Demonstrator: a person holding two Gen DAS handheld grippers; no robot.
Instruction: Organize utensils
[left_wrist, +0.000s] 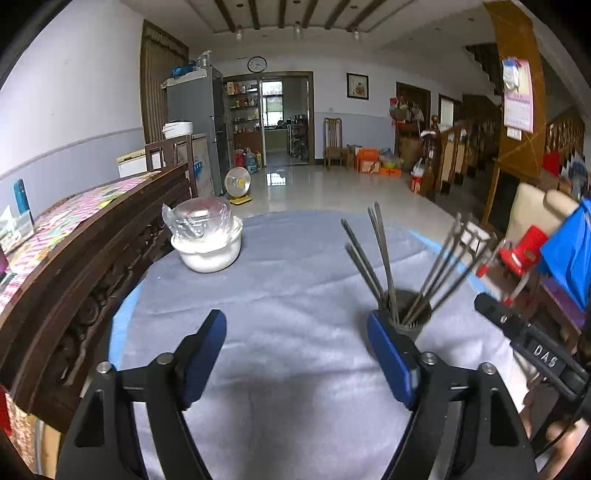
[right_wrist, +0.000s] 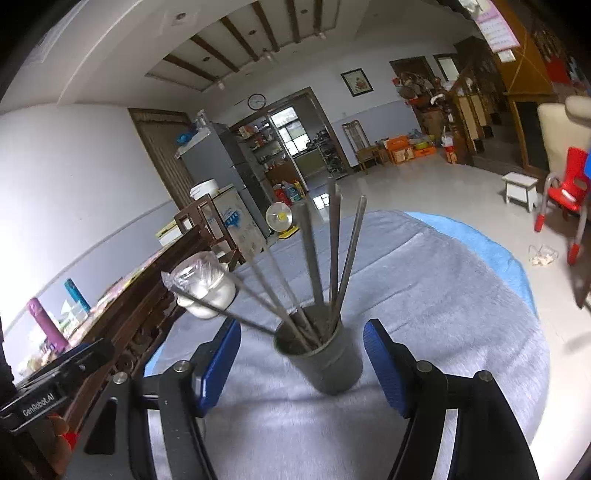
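Observation:
A dark grey cup (right_wrist: 325, 363) stands upright on the grey cloth (right_wrist: 424, 295) and holds several metal chopsticks (right_wrist: 334, 254) fanned outward. My right gripper (right_wrist: 301, 360) is open, its blue fingers either side of the cup, not touching it. In the left wrist view the same cup (left_wrist: 413, 314) with chopsticks (left_wrist: 384, 254) stands just beyond my right-hand finger. My left gripper (left_wrist: 295, 345) is open and empty over bare cloth. The right gripper's black body (left_wrist: 524, 336) shows at the right edge.
A white bowl (left_wrist: 208, 249) covered with clear plastic sits at the far left of the round table. A dark carved wooden bench (left_wrist: 96, 258) runs along the table's left. A red chair (right_wrist: 569, 184) and white stool (right_wrist: 521, 190) stand on the floor beyond.

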